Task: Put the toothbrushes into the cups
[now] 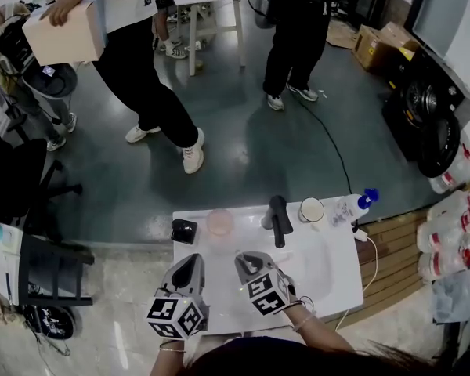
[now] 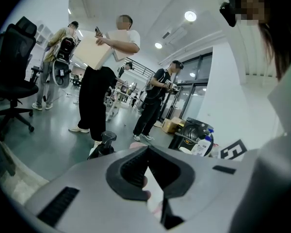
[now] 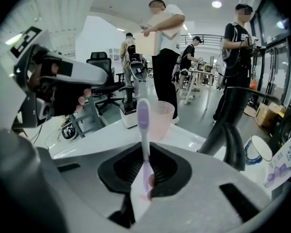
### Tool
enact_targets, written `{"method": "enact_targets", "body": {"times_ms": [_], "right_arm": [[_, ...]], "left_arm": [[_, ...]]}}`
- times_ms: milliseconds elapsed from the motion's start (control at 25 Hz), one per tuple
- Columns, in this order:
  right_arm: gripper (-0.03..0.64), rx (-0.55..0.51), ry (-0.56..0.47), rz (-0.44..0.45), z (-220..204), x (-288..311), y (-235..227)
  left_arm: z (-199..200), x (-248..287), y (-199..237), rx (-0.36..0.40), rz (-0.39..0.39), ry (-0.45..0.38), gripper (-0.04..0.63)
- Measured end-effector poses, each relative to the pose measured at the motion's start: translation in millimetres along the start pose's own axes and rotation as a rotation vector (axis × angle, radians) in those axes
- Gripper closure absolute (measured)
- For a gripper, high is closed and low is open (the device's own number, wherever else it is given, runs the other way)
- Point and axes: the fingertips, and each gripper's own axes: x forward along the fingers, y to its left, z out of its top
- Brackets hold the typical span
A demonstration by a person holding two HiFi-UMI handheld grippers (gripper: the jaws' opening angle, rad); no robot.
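Purple toothbrush (image 3: 143, 123) stands clamped in right gripper (image 3: 146, 165) — left gripper (image 2: 146, 160) closed.

**Bright, even ceiling light; bowed, dark-cornered gripper views**

Round ceiling lights (image 2: 190, 16) fill the room evenly, and the people cast only soft shadows on the glossy grey floor (image 1: 243, 155). The white worktop (image 1: 329, 276) shows pale, close to washed out. Both gripper views bow straight lines outward and fade to black at their corners. The toothbrush (image 3: 143, 120) is sharp; surfaces nearest each lens are soft.
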Motion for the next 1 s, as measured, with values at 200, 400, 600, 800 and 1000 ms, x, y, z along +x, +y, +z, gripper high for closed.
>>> {"method": "enact_targets", "body": {"times_ms": [200, 400, 600, 800, 1000], "right_arm": [[0.578, 0.038, -0.053, -0.007, 16.9, -7.4, -2.7], [0.578, 0.065, -0.101, -0.015, 35.9, -15.6, -8.2], [0.578, 0.085, -0.144, -0.017, 52.1, -21.6, -11.4], [0.578, 0.118, -0.175, -0.017, 64.4, -26.4, -15.8], [0.578, 0.148, -0.239, -0.022, 84.4, -35.8, -21.3]], "left_arm": [[4.8, -1.9, 1.1, 0.004, 0.0, -0.004, 0.591], [12.7, -2.0, -0.6, 0.021, -0.005, -0.007, 0.591], [18.1, -3.0, 0.3, 0.034, -0.006, -0.011, 0.591], [23.8, -4.2, -0.3, 0.039, -0.01, -0.018, 0.591], [28.8, -6.3, -0.2, 0.042, -0.012, -0.026, 0.591]]}}
